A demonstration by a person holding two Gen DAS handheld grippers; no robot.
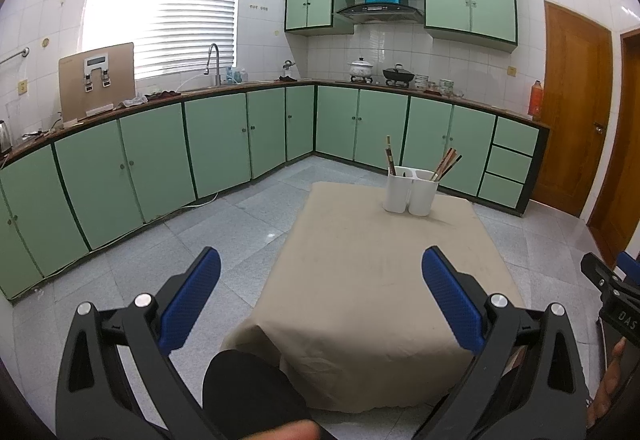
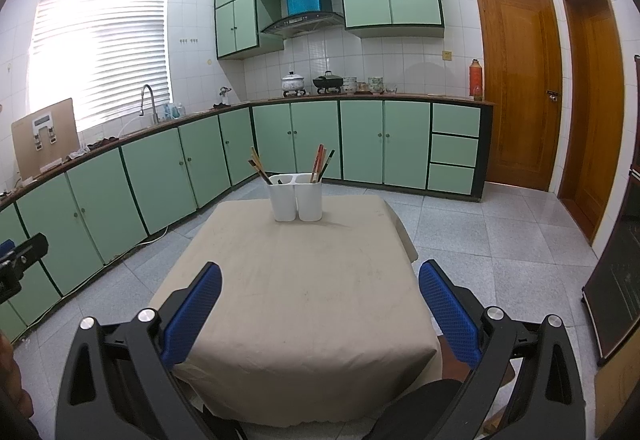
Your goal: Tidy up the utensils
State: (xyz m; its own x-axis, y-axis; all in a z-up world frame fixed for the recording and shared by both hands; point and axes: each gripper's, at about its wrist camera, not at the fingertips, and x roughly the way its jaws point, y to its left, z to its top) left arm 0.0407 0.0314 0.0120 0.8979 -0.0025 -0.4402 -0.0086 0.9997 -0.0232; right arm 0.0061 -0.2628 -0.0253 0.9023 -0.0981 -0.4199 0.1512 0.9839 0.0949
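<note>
A white two-compartment utensil holder stands at the far end of a small table under a beige cloth. Chopsticks stand in both compartments: a few in the left one and a few in the right one. My left gripper is open and empty, held above the near end of the table. My right gripper is open and empty, also above the near end. The right gripper also shows at the right edge of the left wrist view.
Green floor cabinets run along the walls behind the table. Grey tiled floor surrounds it. Wooden doors are at the right. A dark framed object leans at the right edge. My knee is below the table's near edge.
</note>
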